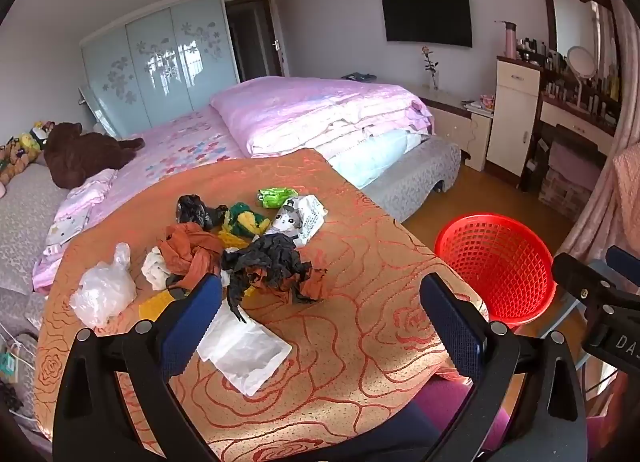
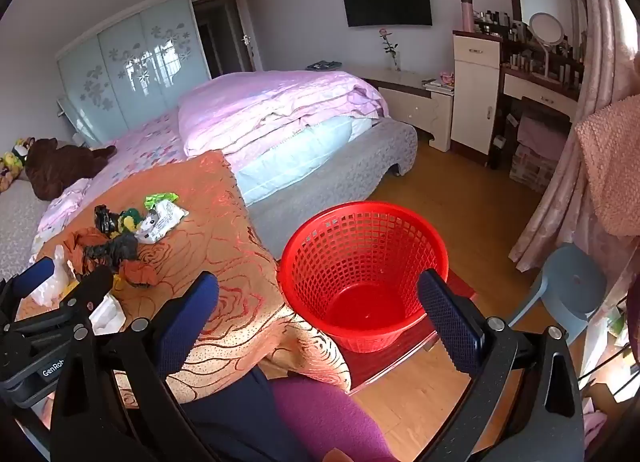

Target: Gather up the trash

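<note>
Right wrist: "GenRob" on left claw (image 2: 60, 278)

Orange rose-patterned cloth (image 1: 360, 262) spread flat. On top: crumpled black bag (image 1: 272, 262), white bags (image 1: 244, 350), green wrapper (image 1: 276, 197). Red basket (image 2: 362, 262) on the floor (image 2: 460, 190).

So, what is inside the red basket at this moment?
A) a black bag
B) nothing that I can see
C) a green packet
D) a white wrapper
B: the right wrist view looks into the red basket and shows only its bare red bottom; the trash lies on the orange cloth.
</note>
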